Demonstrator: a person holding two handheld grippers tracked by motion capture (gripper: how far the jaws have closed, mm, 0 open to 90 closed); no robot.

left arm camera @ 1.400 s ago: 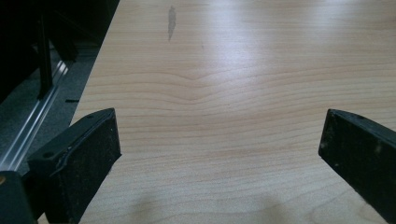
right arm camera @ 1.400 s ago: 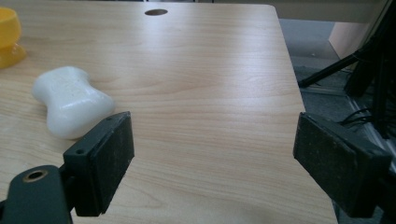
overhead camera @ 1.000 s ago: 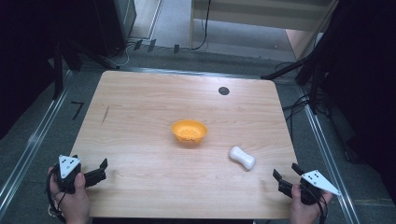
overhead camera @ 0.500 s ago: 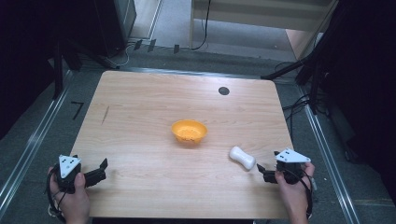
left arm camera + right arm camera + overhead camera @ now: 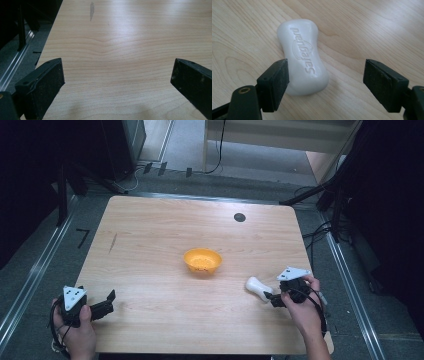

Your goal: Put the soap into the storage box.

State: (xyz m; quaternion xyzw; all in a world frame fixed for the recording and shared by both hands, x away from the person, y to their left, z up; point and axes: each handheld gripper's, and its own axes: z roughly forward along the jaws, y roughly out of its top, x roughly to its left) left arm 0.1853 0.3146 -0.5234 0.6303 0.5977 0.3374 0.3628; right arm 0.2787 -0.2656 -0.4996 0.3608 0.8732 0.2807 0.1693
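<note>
Soap [image 5: 303, 56] lies flat on the surface, near right of the bowl [image 5: 202, 260]. My right gripper [image 5: 325, 82] has been closing, jaws still apart around its near end; off-centre, it could squirt out. Left gripper [image 5: 117, 82] open, idle.

Worktop [image 5: 150, 245]: pale wood grain, smooth, faint sheen. Soap bar [image 5: 303, 56]: white, waxy, embossed. Bowl [image 5: 202, 261]: orange, matt plastic look.

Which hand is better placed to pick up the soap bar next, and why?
Right. The right gripper has its fingers open around the near end of the soap, not yet pressing it. The left gripper sits over bare table, far away.
</note>
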